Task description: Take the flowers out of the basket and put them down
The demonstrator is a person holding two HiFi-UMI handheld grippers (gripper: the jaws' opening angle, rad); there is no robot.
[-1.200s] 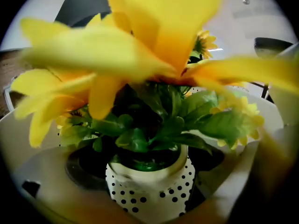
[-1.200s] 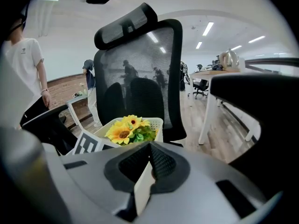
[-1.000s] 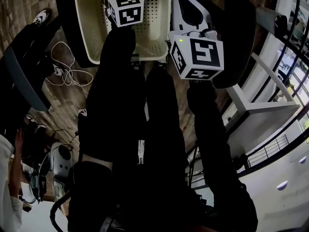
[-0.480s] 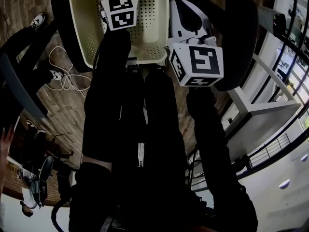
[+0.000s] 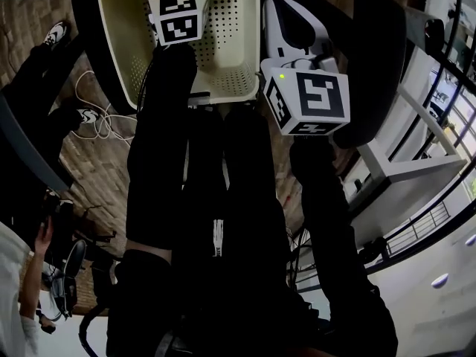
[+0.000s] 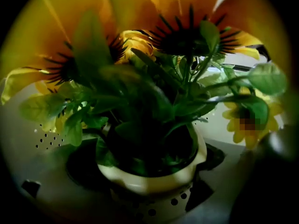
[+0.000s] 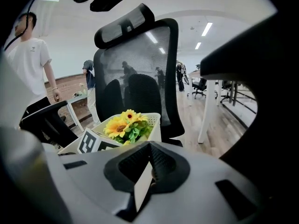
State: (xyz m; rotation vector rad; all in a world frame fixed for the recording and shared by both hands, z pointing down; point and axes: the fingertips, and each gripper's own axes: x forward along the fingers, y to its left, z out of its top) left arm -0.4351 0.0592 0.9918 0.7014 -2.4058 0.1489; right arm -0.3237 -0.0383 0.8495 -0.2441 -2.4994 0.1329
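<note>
Flowers (image 6: 180, 36): artificial sunflowers with yellow petals, dark spiky centres and plenty of green leaves, bunched in one small cream pot (image 6: 152, 183) with a rounded lip. The near blooms were blurred in the left gripper view. At least four blooms counted; leaves may have hidden more.

Location: the pot stood inside the basket (image 5: 230, 47), at the end away from the person. One basket, cream plastic, its walls and floor dotted with small holes. In the right gripper view it showed in front of a black mesh-backed chair (image 7: 135, 64).

Two grippers.
- Left gripper (image 5: 177, 12): reached down into the basket. Its jaws stood wide apart with the pot between them. The dark pads (image 6: 79, 160) looked pressed against the pot's two sides, low down near the lip.
- Right gripper (image 7: 148, 169): held outside the basket, beside its right wall and nearer the person. Its jaws were closed together, leaving only a thin pale slit between the pads. It held nothing.

One bystander in a white shirt (image 7: 30, 64) stood at the left of the right gripper view.
</note>
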